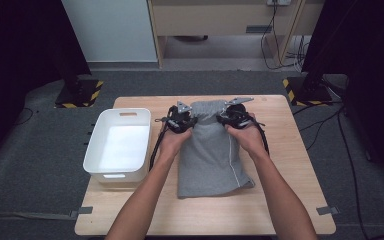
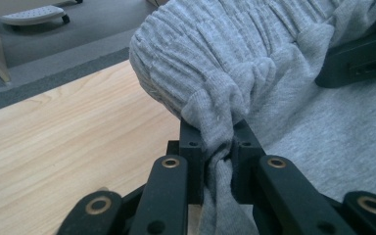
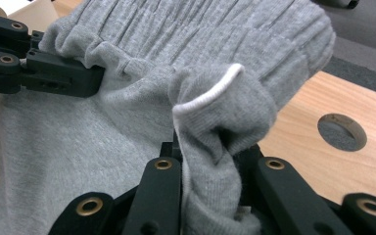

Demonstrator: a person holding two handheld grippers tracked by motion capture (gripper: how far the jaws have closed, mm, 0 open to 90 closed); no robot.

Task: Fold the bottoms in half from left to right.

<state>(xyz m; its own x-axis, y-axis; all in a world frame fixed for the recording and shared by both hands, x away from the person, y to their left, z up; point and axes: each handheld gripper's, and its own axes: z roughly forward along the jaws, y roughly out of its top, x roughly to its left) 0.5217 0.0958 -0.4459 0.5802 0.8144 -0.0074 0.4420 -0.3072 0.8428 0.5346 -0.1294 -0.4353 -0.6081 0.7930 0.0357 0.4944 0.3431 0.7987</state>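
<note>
Grey jersey trousers (image 1: 208, 150), soft and finely knit, lie folded into a long rectangle in the middle of the wooden desk (image 1: 290, 165), with the gathered, ribbed elastic waistband (image 1: 207, 107) at the far end and a thin white piping stripe (image 1: 232, 160) running down the right side. The waistband end is raised off the desk and bunched into deep pleats, while the near end of the fabric rests flat. The desk top is pale, smooth wood grain, with a round cable hole (image 3: 341, 131) seen in the right gripper view. A white plastic bin (image 1: 118, 145) with rounded corners and a slot handle stands just beside the trousers on the left side of the desk.

The left gripper (image 1: 180, 120) is clamped on the left corner of the waistband; in the left gripper view its black jaws pinch a thick fold of grey cloth tightly between them. The right gripper (image 1: 235, 116) is clamped on the right corner, its jaws squeezing a fold edged with the white piping. Both forearms reach forward from the near edge, converging slightly, with the hands wrapped around the gripper bodies and the jaws pointing toward the far end
</note>
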